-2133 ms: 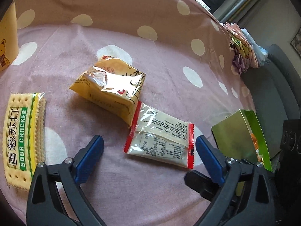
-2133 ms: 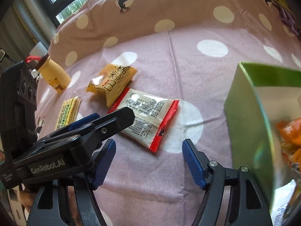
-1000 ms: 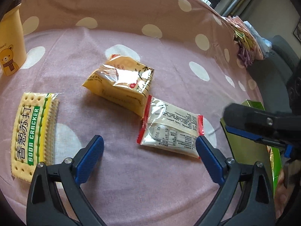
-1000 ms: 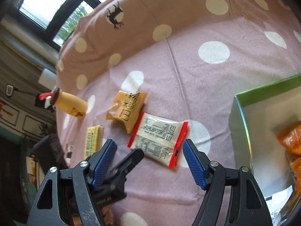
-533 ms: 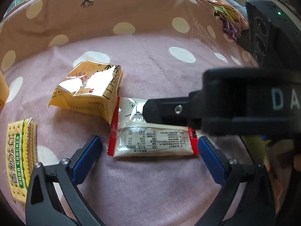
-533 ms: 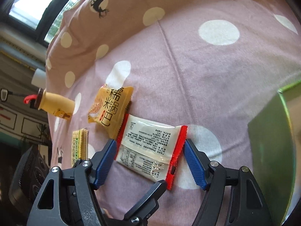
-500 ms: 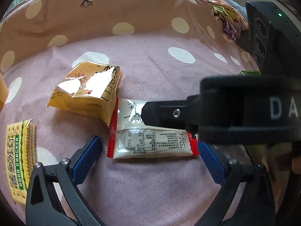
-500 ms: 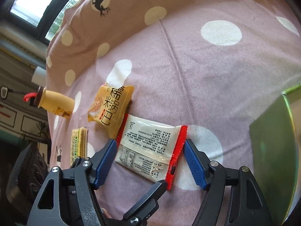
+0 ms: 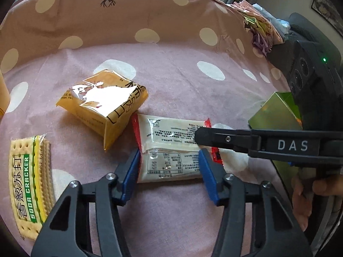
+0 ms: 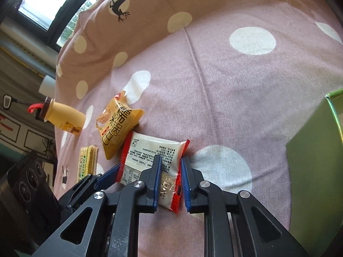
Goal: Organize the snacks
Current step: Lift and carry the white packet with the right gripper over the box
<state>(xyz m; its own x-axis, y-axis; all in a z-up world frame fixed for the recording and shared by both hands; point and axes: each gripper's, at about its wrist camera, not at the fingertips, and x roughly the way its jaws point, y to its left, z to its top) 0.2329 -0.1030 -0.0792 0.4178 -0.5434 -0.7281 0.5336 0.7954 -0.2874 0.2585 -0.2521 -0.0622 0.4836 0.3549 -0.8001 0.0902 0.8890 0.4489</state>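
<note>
Grippers pinch glossy (crinkled) rectangular packet.

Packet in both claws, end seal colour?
Red end seals on the white packet, clearest in the left wrist view.

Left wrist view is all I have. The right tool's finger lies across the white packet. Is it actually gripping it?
Observer: Yes. The right tool is shut on the white packet, with the packet's red-edged end pinched between its two pads.
Operator: Anything past my left edge?
Observer: A yellow bear bottle with a brown cap and a red loop, beyond the soda crackers.
</note>
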